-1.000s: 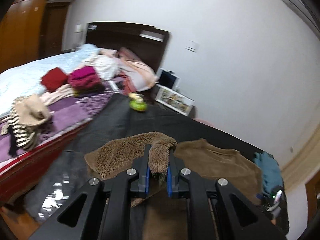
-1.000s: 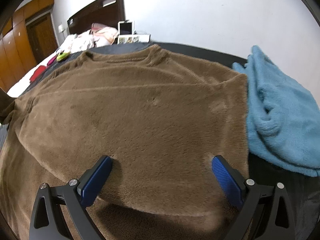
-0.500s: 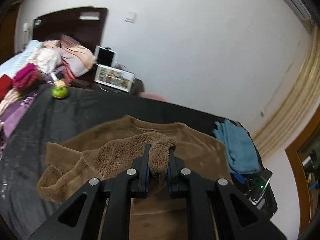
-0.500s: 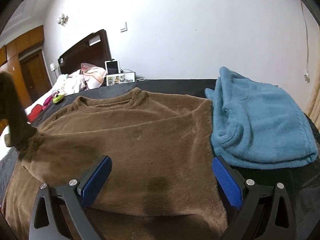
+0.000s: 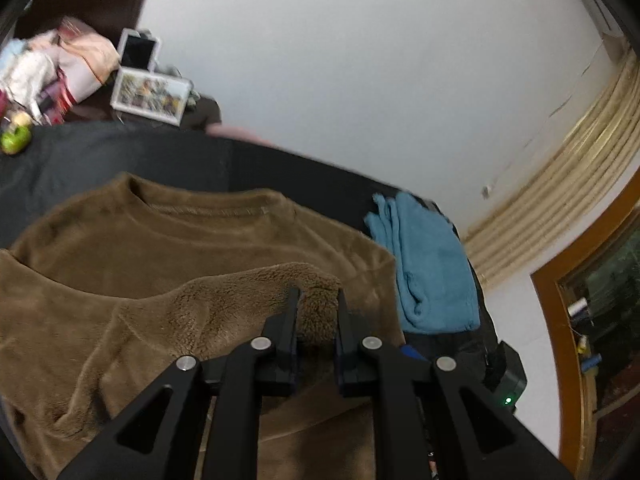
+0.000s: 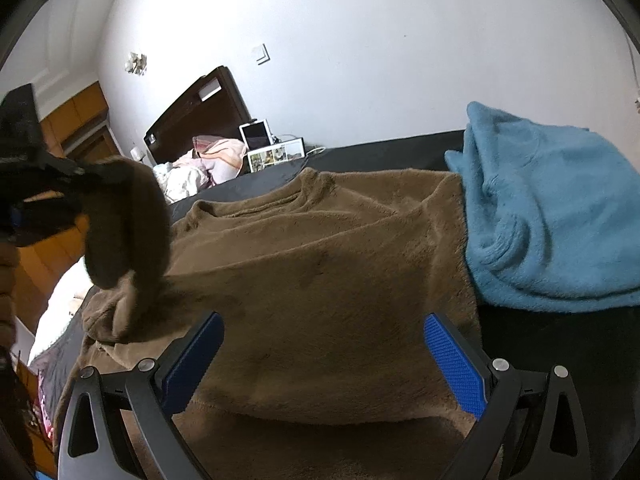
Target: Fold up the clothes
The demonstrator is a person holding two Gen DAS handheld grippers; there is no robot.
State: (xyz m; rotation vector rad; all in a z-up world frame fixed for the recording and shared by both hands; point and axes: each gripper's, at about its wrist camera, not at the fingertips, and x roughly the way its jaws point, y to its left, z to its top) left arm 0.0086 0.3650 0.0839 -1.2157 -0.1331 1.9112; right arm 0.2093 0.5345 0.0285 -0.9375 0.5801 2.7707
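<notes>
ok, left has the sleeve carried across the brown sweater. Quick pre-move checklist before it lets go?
1. Fuzzy brown sweater sleeve lies over the sweater body: ok.
2. Left gripper jaws opening, sleeve cuff between them; fully released: cannot tell.
3. Right gripper open, holding nothing: ok.
4. Folded blue fleece garment overlaps the sweater's edge: not ok.
5. Sweater neckline flat on the black table cover: ok.
6. Hem nearest the grippers smooth: cannot tell.

My left wrist view: close, angled down over brown sweater (image 5: 168,248) toward wall | my right wrist view: low, close, facing headboard | shared: sweater, blue towel (image 6: 548,216)
</notes>
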